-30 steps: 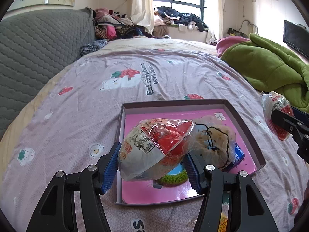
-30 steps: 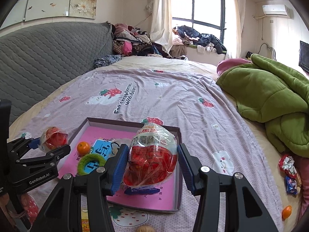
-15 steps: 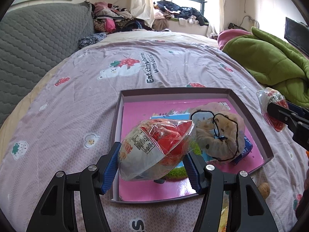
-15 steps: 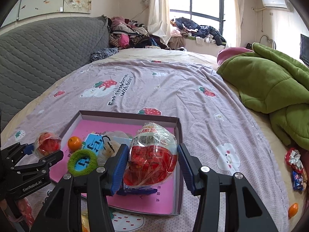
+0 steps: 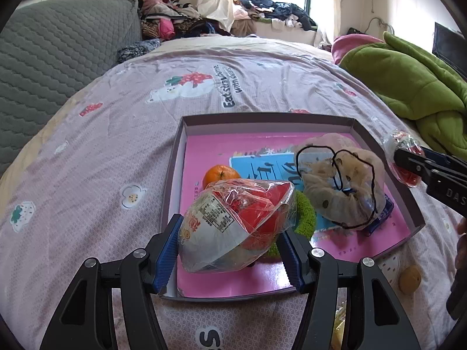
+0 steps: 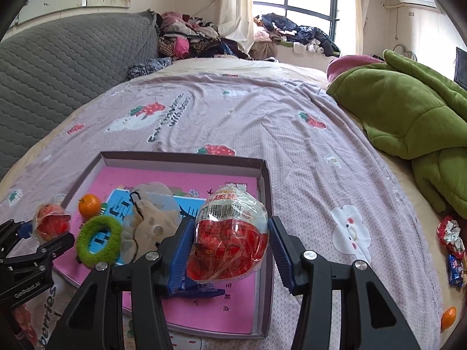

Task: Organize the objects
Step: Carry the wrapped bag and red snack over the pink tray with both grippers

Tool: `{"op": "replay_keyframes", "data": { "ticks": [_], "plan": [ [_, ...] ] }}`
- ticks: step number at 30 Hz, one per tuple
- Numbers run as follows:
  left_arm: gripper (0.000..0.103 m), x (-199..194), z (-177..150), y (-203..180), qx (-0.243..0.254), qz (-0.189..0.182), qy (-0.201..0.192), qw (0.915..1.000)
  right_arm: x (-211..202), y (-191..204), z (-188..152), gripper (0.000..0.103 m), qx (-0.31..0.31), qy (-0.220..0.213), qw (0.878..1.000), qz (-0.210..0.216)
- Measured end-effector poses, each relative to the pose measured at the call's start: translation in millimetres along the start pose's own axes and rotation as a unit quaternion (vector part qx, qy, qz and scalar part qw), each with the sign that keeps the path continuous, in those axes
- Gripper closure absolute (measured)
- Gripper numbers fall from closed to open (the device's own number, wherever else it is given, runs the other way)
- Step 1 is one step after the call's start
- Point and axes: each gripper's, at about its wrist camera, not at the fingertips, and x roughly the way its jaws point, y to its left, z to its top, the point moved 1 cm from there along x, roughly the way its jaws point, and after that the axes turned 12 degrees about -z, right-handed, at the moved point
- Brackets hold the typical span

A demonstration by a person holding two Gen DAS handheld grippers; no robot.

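Observation:
A shallow pink box (image 5: 181, 157) (image 6: 264, 186) lies on the bed. It holds an orange (image 5: 220, 175) (image 6: 89, 204), a green ring (image 6: 99, 239) (image 5: 306, 218) and a beige scrunchie (image 5: 341, 183) (image 6: 151, 218). My left gripper (image 5: 232, 246) is shut on a clear snack bag with red contents (image 5: 233, 224), held above the box's near left part. My right gripper (image 6: 230, 246) is shut on a similar snack bag (image 6: 230, 233), held above the box's right side. Each gripper also shows in the other view, the left (image 6: 38, 248) and the right (image 5: 414, 166).
A green blanket (image 6: 408, 116) is heaped on the right. Snack packets (image 6: 452, 245) and a small orange (image 6: 448, 317) lie at the right edge of the bed. A yellowish round fruit (image 5: 410, 283) lies beside the box. A grey headboard (image 5: 58, 58) runs along the left.
Both grippers have moved forward and lower over the box with their bags still held. The orange in the box has come into the left wrist view.

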Motion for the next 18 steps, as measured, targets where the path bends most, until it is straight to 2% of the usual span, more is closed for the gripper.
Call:
{"op": "replay_keyframes", "data": {
  "ticks": [18],
  "plan": [
    [0.039,19.5,-6.6,5.2,-0.001,0.006,0.019,0.9998,47.8,10.8,-4.8,0.051,-0.016,0.046,0.999,-0.018]
  ]
}}
